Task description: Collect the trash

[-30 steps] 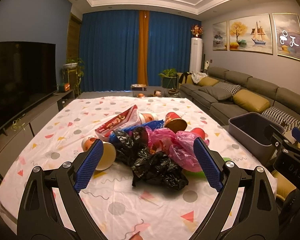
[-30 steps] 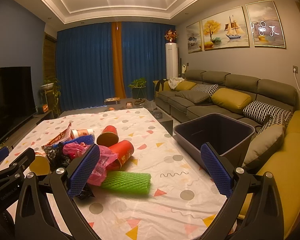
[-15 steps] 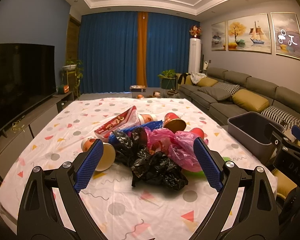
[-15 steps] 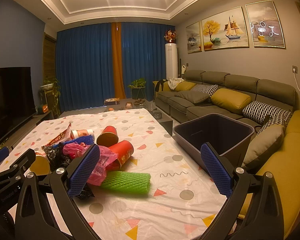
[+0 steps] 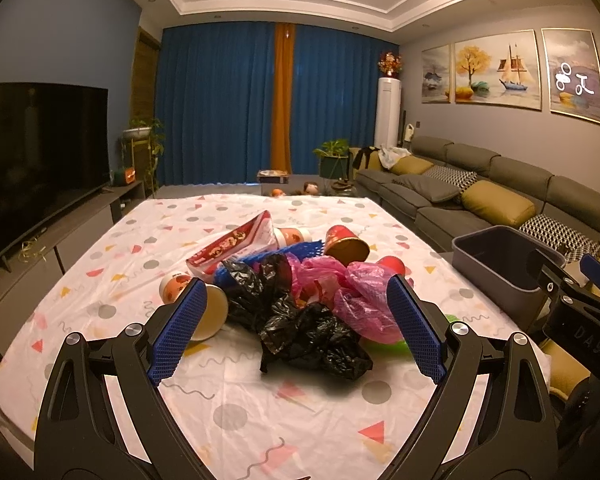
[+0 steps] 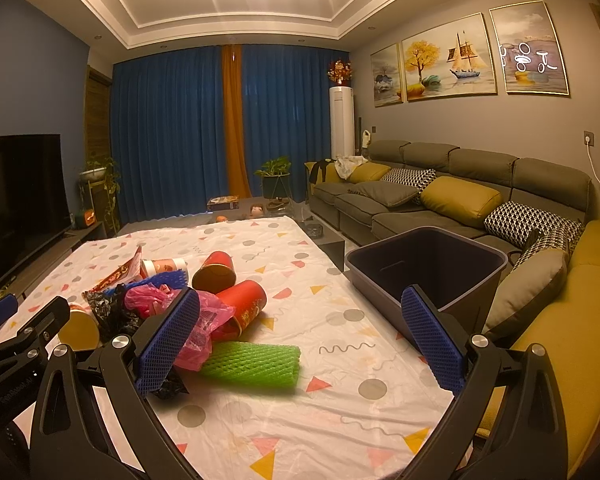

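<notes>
A heap of trash is piled on the tablecloth (image 5: 112, 276), toward the middle of the table. At the front of the heap a crumpled black bag (image 5: 312, 336) is seen, with a pink bag (image 5: 360, 300) pressed against its right side. Behind the black bag lie a blue net (image 5: 300, 250), a red and white snack wrapper (image 5: 236, 246) and a red cup (image 5: 346, 244) tipped on its side. To the left of the black bag a paper cup (image 5: 198, 304) is lying with its mouth toward the camera. A second red cup (image 6: 244, 308) is found to the right of the pink bag, and a green foam net (image 6: 252, 364) lies flat in front of that cup, touching the pink bag.

A grey bin (image 6: 428, 276) is placed off the right edge of the table, well apart from the black bag, with the sofa (image 6: 440, 196) behind it.

The left gripper (image 5: 296, 332) is held above the near part of the table with its fingers spread wide on either side of the black bag, nothing being gripped. The right gripper (image 6: 300, 344) is likewise held with fingers spread wide and empty, the green foam net lying between them.
</notes>
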The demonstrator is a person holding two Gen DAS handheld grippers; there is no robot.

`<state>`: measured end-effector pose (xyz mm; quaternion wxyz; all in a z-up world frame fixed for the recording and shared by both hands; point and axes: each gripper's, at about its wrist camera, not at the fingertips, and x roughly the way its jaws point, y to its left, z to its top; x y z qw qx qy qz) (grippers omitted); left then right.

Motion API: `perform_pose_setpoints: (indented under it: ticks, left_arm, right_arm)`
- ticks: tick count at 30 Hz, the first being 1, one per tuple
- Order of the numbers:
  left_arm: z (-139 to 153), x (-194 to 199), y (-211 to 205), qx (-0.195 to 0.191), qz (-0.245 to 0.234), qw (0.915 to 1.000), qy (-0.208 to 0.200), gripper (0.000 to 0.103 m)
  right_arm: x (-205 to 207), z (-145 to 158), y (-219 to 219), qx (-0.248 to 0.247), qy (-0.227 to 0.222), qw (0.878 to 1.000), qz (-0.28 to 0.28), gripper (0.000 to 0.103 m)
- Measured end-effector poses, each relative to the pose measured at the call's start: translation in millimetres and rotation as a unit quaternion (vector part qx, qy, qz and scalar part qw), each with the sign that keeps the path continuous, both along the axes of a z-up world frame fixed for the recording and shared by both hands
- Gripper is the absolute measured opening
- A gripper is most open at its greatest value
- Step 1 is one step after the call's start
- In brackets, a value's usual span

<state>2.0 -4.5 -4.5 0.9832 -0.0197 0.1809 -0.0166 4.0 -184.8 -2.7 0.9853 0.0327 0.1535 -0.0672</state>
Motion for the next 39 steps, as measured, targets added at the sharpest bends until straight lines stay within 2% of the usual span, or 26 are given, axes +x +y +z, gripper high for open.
perform_pose_setpoints:
  ticks: [30,39]
  left_arm:
    - [-2.9,-3.1,2.6,-0.003,0.011,0.9999,-0.011,0.09]
    - [-1.3,-3.4,0.1,0.007,0.012,0.9998,-0.016,0.09]
  right_arm:
    - [-1.3,-1.1,0.4,-0.001,-0.001,1.0,-0.003,0.098]
    - [-4.4,-0.8,-0.2,-0.001,-0.002,1.0,-0.004,0.098]
